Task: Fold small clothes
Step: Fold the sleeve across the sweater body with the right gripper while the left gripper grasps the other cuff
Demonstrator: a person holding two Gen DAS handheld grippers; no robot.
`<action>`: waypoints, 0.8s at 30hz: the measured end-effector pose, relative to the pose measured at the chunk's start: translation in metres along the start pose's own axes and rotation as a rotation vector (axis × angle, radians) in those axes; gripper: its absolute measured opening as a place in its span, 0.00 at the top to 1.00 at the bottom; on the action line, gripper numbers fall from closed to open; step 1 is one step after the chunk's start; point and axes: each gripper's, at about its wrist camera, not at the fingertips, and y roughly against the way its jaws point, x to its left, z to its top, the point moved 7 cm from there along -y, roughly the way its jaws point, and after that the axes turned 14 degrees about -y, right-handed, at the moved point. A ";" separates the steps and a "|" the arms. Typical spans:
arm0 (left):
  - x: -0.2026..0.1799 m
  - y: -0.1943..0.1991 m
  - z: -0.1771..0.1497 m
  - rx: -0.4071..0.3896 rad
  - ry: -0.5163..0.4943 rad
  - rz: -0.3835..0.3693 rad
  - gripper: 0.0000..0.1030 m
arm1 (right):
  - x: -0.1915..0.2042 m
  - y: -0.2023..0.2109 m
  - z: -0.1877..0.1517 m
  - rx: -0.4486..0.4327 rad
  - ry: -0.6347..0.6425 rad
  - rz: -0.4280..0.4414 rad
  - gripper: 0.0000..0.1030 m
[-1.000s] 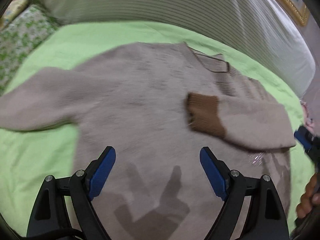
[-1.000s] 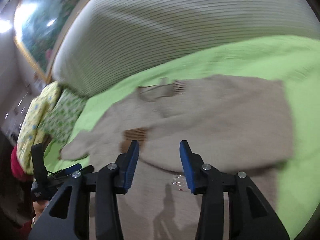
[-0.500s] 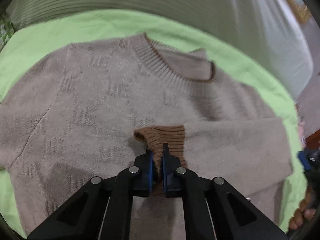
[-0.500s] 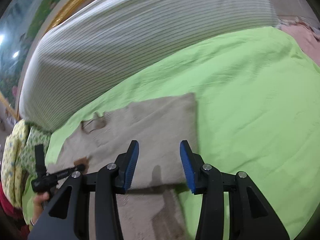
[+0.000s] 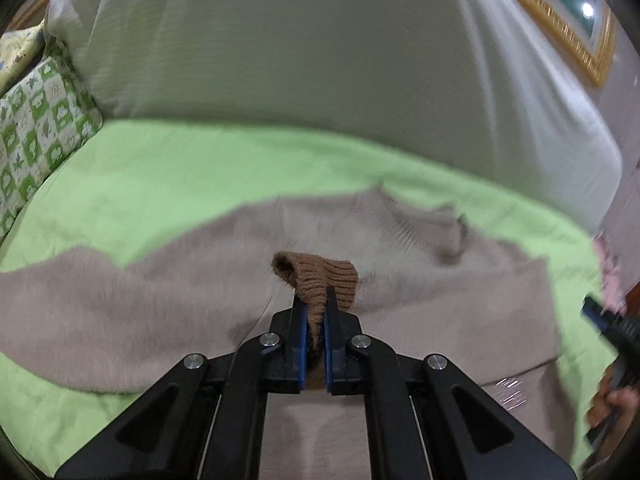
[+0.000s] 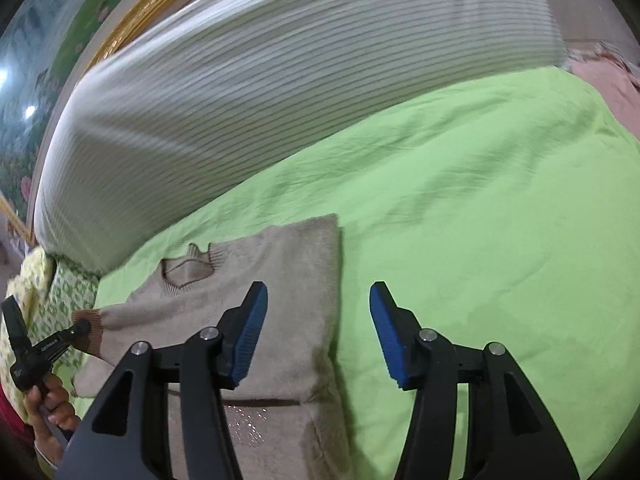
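Note:
A beige knitted sweater [image 5: 168,304] [image 6: 280,288] lies spread on the green bedsheet [image 5: 160,168] [image 6: 480,200]. Its brown ribbed cuff [image 5: 320,276] [image 6: 90,330] is pinched in my left gripper [image 5: 316,300], which is shut on it and holds it lifted above the sweater's chest. In the right wrist view the left gripper [image 6: 82,326] shows at the far left, held by a hand. My right gripper [image 6: 318,300] hovers over the sweater's folded right edge, its jaws opening with nothing pressed between them. The neckline [image 6: 186,266] lies toward the pillow.
A large white ribbed pillow [image 5: 320,60] [image 6: 280,80] lines the far side of the bed. A green patterned cushion [image 5: 36,120] [image 6: 60,308] sits at the left. A gilt picture frame [image 5: 560,24] hangs behind. A pink cloth [image 6: 600,80] lies at the far right corner.
My left gripper closed on the brown cuff and lifted it up and across the sweater. My right gripper swung right to the sweater's edge and its jaws spread wider.

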 end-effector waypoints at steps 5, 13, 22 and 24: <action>0.006 -0.017 -0.031 0.056 0.028 -0.018 0.96 | 0.012 -0.049 -0.024 0.092 0.144 -0.158 0.47; -0.016 -0.032 -0.037 0.094 0.001 -0.078 0.96 | -0.020 -0.054 -0.010 0.163 0.129 -0.168 0.91; -0.003 -0.054 -0.052 0.140 0.012 -0.021 0.92 | -0.027 -0.063 -0.026 0.134 0.220 -0.303 0.71; 0.001 -0.043 -0.052 0.124 0.012 -0.019 0.85 | -0.025 -0.055 -0.021 0.087 0.224 -0.364 0.58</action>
